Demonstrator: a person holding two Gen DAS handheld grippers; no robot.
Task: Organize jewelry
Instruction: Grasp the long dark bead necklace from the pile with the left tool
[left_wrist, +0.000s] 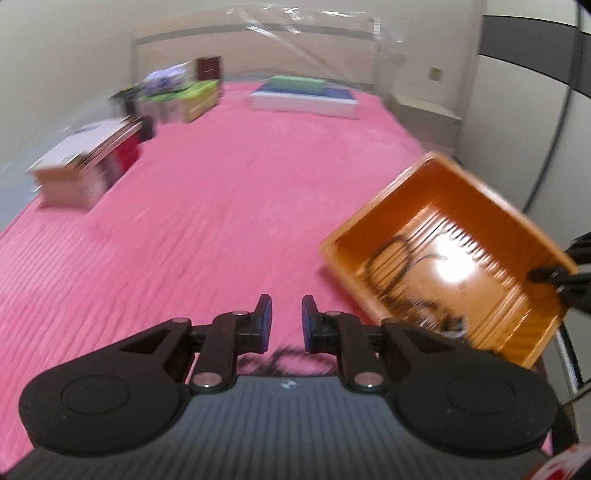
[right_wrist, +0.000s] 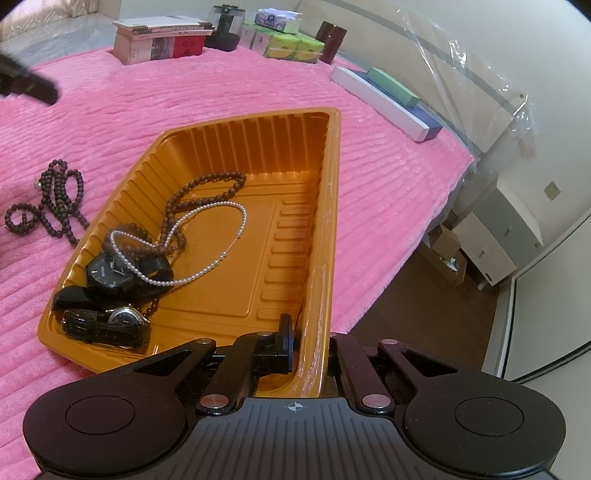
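Observation:
An orange plastic tray lies on the pink bed cover, and my right gripper is shut on its near right wall, one finger inside and one outside. In the tray lie a brown bead necklace, a pearl strand, a black watch and a second watch. A dark bead strand lies on the cover left of the tray. My left gripper is open with nothing between its pads, hovering over the dark bead strand; the view is blurred. The tray is to its right.
Stacked books, a dark jar, tissue boxes and a flat white box with a green block line the far side of the bed. The bed edge drops to brown floor on the right, beside a white cabinet.

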